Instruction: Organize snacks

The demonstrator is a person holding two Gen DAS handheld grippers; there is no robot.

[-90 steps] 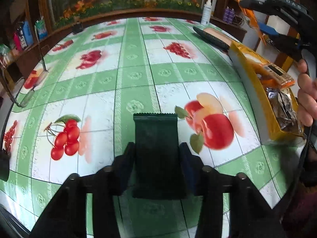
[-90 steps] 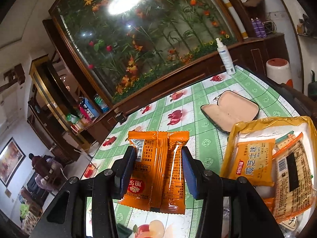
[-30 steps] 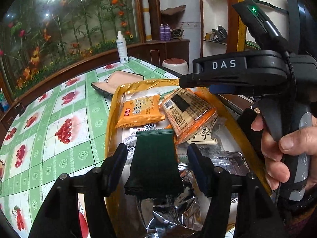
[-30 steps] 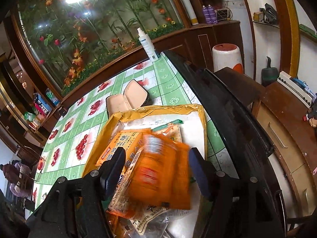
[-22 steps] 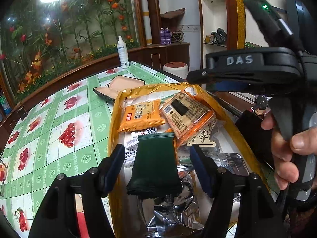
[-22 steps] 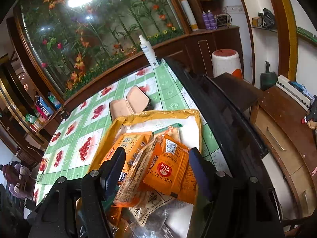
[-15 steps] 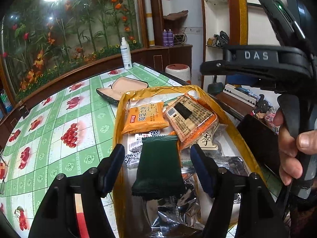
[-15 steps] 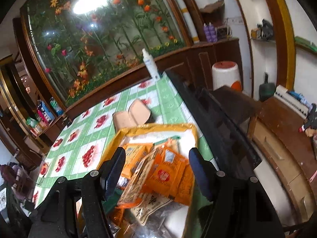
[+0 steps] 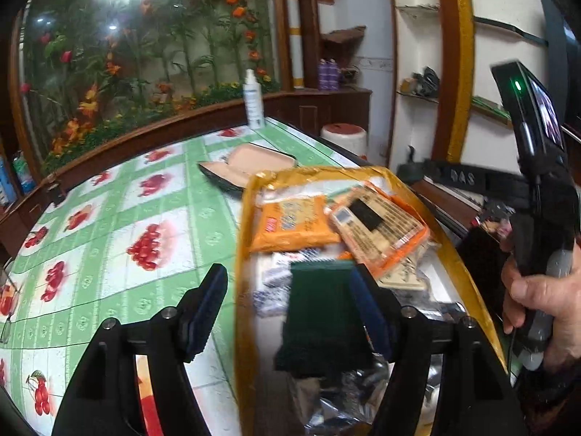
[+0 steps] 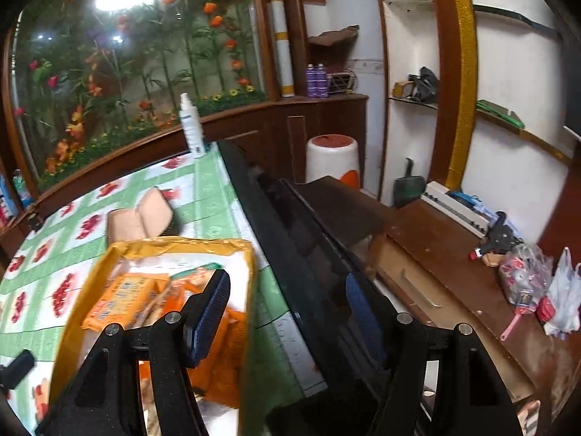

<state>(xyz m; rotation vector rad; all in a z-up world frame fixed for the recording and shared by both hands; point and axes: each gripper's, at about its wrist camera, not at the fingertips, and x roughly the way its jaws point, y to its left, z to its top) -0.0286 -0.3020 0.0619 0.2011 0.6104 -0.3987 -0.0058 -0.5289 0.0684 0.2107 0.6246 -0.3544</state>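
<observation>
A yellow tray [image 9: 242,254] at the table's right edge holds orange snack packets [image 9: 290,223], a barcode-printed packet [image 9: 377,225] and foil packs [image 9: 363,399]. A dark green packet [image 9: 319,319] lies on that pile, close against the right finger [image 9: 366,309] of my left gripper [image 9: 287,309]. The left finger stands well clear of it over the tablecloth, so the gripper is open. My right gripper [image 10: 287,318] is open and empty, hanging over the black table edge [image 10: 290,254], with the tray [image 10: 181,245] and its orange packets [image 10: 123,301] to its left.
An open glasses case [image 9: 250,163] and a white spray bottle [image 9: 253,100] stand beyond the tray on the green fruit-print tablecloth [image 9: 145,218]. A hand [image 9: 537,290] holds the other gripper's handle at the right. A wooden bench [image 10: 435,254] with bags lies past the table edge.
The left jaws widened off the green packet, which now rests in the tray, and the view slid left. The orange packets left the right jaws into the tray; that gripper swung right.
</observation>
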